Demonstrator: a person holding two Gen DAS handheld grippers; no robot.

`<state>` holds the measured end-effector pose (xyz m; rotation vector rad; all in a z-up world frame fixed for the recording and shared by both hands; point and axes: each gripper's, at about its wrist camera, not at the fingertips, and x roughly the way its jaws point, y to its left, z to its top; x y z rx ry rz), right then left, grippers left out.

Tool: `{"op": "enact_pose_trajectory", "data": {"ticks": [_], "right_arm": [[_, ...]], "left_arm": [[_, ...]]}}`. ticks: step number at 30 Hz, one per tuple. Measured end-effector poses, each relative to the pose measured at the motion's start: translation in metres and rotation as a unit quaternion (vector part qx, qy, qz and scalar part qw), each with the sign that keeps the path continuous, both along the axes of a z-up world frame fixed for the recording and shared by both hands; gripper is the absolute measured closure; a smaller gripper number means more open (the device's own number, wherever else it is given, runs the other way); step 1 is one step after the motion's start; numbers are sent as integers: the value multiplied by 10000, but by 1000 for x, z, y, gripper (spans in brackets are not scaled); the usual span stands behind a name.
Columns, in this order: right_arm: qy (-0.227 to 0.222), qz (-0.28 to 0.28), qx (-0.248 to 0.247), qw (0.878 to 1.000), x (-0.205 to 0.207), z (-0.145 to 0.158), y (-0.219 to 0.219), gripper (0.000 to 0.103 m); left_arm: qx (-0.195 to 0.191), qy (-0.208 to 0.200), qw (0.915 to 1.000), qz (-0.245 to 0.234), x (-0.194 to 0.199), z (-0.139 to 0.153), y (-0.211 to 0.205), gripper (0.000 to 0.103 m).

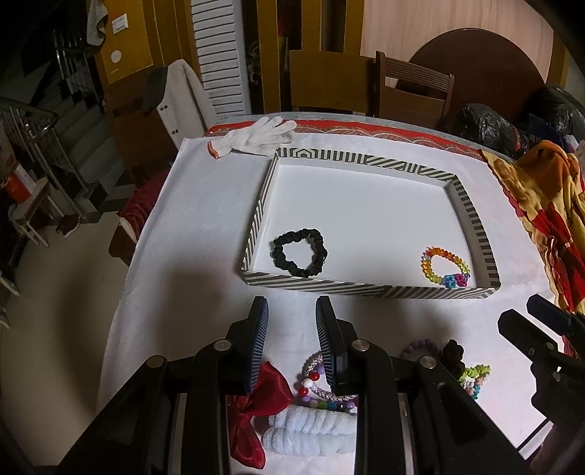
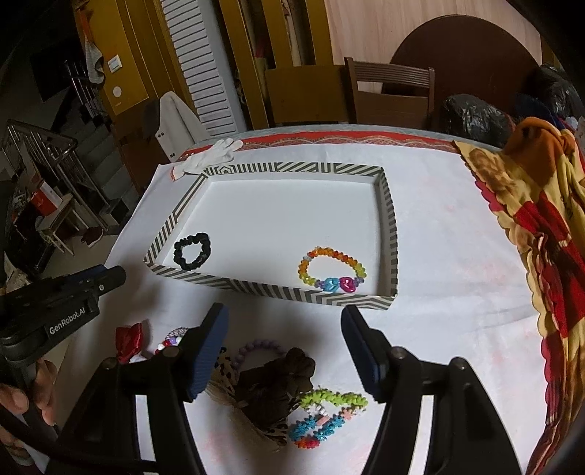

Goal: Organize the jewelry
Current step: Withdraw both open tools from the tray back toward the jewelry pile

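Inside, striped tray (image 2: 389,234) holds black scrunchie (image 2: 192,251) and rainbow bead bracelet (image 2: 331,270); left gripper (image 1: 291,310) hovers narrowly parted, right gripper (image 2: 285,317) wide, both empty.

We can read only one piece of text: the white lettering "GenRobot.AI" printed on the black plastic body of the left gripper (image 2: 73,292), which shows at the near left of the right wrist view. In the left wrist view we find no lettering that we can make out. A small white wall plate (image 1: 120,23) on the far left wall there bears marks too small for us to read, and a red and white box (image 2: 42,199) on the far left floor carries a mark too blurred to tell.
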<state>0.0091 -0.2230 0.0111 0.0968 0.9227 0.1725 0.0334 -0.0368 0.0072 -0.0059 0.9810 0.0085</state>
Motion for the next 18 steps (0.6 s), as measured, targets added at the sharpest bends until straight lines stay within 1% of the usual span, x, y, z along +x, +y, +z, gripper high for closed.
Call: {"op": "enact_pose_trajectory", "data": {"ticks": [6, 18], "right_arm": [[12, -18, 9, 10000, 1, 0, 1, 35], [114, -48, -34, 9999, 3, -3, -2, 34]], "left_arm": [[-51, 47, 10000, 23, 0, -3, 0, 81], [-38, 38, 10000, 19, 0, -4, -2, 81]]}}
